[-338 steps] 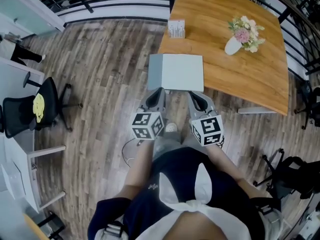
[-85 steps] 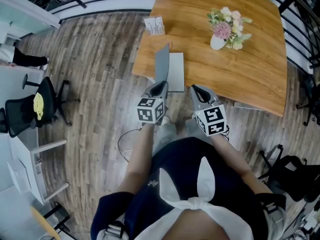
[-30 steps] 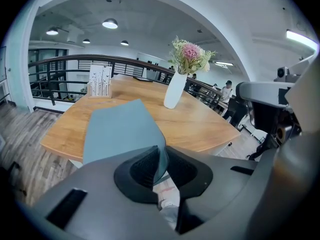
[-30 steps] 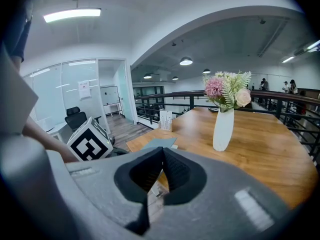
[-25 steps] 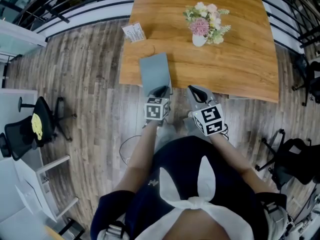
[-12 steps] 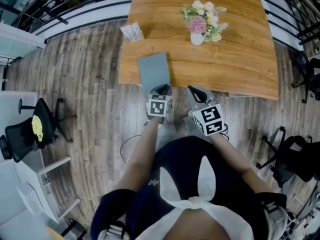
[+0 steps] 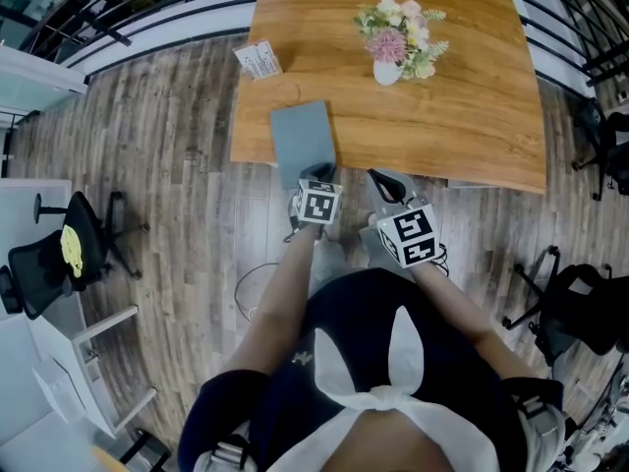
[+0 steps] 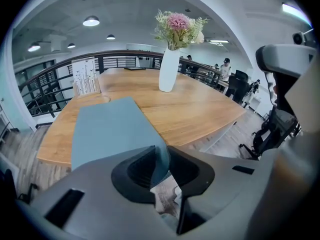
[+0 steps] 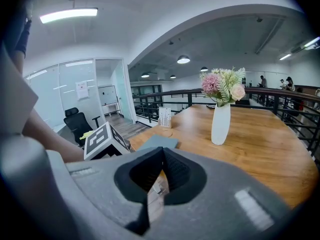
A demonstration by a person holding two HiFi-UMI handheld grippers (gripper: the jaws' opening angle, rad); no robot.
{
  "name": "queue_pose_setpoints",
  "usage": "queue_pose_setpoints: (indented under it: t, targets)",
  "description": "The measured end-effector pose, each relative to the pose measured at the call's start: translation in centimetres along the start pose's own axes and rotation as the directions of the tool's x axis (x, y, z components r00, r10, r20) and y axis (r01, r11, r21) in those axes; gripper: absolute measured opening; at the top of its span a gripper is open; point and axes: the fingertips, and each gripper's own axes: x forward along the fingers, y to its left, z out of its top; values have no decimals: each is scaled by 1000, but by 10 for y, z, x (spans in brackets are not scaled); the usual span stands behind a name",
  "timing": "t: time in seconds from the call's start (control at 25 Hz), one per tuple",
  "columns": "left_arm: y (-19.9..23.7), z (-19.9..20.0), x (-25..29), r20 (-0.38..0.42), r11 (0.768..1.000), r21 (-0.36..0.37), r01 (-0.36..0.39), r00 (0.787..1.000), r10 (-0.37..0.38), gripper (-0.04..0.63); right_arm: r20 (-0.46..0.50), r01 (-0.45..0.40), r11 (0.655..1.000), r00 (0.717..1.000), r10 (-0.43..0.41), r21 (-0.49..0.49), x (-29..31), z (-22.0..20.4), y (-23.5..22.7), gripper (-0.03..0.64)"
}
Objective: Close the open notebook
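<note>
The notebook (image 7: 303,136) lies closed on the wooden table (image 7: 442,116), its grey-blue cover up, at the near left edge. My left gripper (image 7: 318,175) is at the notebook's near right corner, pointing steeply down. In the left gripper view its jaws (image 8: 162,156) are opening, and the corner of the notebook (image 8: 107,129) reaches between them without being pinched. My right gripper (image 7: 383,180) hovers just off the table's near edge, shut and empty. From the right gripper view the notebook (image 9: 157,142) shows flat beyond the jaws.
A white vase of pink flowers (image 7: 393,42) stands mid-table. A small card stand (image 7: 257,60) sits at the far left corner. Wooden floor surrounds the table, with a black office chair (image 7: 69,249) at the left and another (image 7: 580,303) at the right.
The notebook, open earlier with its left cover then held upright, now lies shut. Over the last second my left gripper sank to its near corner and its jaws parted. The right gripper stayed still.
</note>
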Motion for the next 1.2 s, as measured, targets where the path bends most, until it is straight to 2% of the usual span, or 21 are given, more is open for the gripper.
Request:
queue_pose_setpoints:
  t: [0.24, 0.44, 0.6, 0.72, 0.88, 1.12, 1.2]
  targets:
    - [0, -6, 7, -3, 999, 51, -13, 1000, 14, 101, -4, -7, 1000, 1000, 7, -1, 3, -3, 4, -2]
    - [-12, -1, -1, -2, 997, -17, 71, 998, -71, 188, -8, -12, 1000, 1000, 12, -5, 4, -3, 6, -2]
    - [-16, 0, -6, 12, 994, -40, 100, 995, -99, 230, -8, -17, 1000, 1000, 17, -6, 7, -3, 6, -2]
    - [-12, 4, -17, 59, 992, -69, 104, 993, -100, 235, -8, -30, 1000, 1000, 30, -7, 10, -2, 8, -2]
    - [0, 16, -37, 164, 993, -91, 76, 985, -60, 235, 0, -61, 998, 998, 61, -11, 14, 3, 14, -2]
    - [2, 45, -87, 303, 991, -120, 64, 953, -25, 232, 40, -93, 995, 995, 94, -19, 20, 23, 19, -2]
    - [0, 52, -102, 339, 990, -128, 64, 941, -17, 212, 50, -104, 994, 993, 105, -20, 21, 29, 22, -3]
